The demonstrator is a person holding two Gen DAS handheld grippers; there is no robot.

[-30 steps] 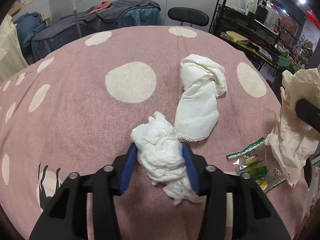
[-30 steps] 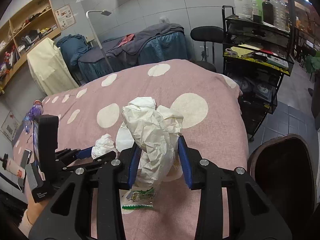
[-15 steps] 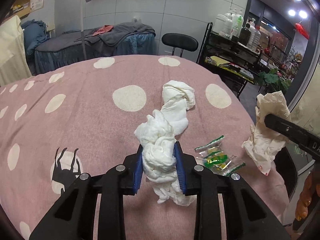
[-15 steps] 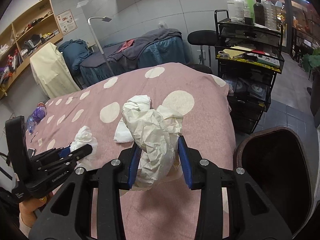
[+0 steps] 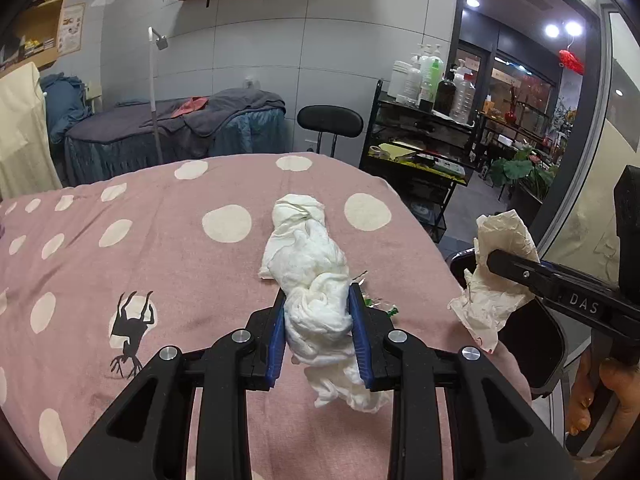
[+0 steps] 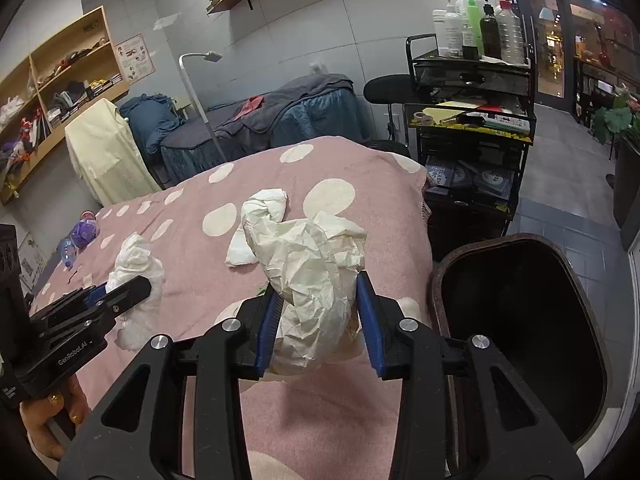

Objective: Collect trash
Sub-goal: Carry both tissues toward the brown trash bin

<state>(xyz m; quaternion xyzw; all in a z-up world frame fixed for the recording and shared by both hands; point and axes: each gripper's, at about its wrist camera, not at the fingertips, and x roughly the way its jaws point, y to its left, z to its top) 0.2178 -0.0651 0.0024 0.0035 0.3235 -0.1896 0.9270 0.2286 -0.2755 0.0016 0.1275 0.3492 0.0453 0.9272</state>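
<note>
My left gripper (image 5: 319, 312) is shut on a crumpled white tissue wad (image 5: 320, 320) and holds it above the pink dotted bed cover (image 5: 160, 248); it also shows in the right wrist view (image 6: 136, 268). My right gripper (image 6: 318, 298) is shut on a crumpled cream paper wad (image 6: 312, 276), lifted near the bed's right edge, seen too in the left wrist view (image 5: 496, 280). A dark trash bin (image 6: 520, 320) stands open just right of the bed. A white cloth wad (image 5: 298, 220) lies on the bed, and a green wrapper (image 5: 380, 307) peeks out beside my left fingers.
A black cart (image 6: 472, 128) with bottles stands beyond the bin. A black stool (image 5: 330, 120) and a second covered bed (image 5: 172, 128) are behind. A purple bottle (image 6: 80, 236) lies at the bed's far left.
Both grippers have lifted with their wads. The right gripper has moved right, toward the bin, which now fills more of its view. The left gripper has risen off the bed.
</note>
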